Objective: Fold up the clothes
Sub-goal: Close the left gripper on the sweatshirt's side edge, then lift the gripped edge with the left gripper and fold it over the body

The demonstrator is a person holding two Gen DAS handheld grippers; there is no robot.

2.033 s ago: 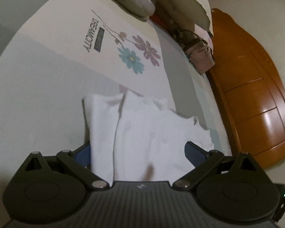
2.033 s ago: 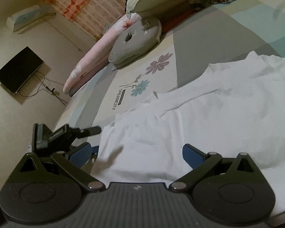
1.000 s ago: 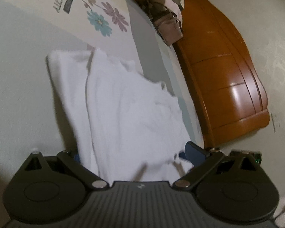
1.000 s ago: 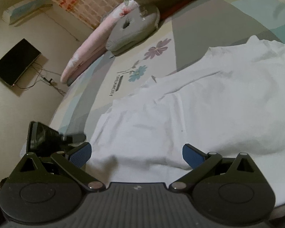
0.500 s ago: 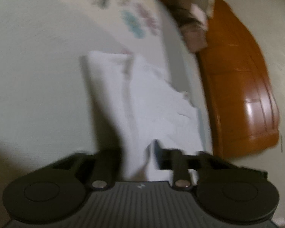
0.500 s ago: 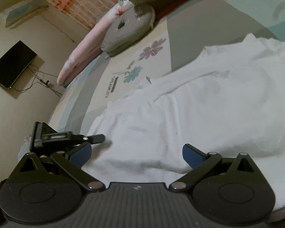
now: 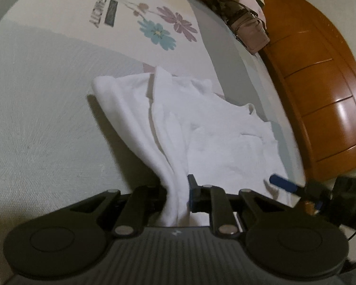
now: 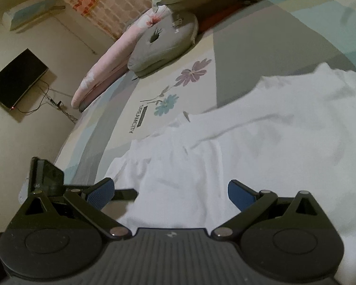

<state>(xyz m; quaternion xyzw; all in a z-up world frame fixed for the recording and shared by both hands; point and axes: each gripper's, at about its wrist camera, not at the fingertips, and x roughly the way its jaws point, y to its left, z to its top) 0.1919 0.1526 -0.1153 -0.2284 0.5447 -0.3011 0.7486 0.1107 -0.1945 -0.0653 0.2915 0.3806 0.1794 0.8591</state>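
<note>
Left gripper, jaws clamped on a bunched edge of the white garment, which spreads ahead of it across the bedsheet. Right gripper, jaws spread wide, hovers over the same garment's near edge.

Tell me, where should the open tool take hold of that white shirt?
Probably the near edge of the white shirt, lying flat before the open right tool. Come in low from the bed's near side; the left tool already pinches the other end.
</note>
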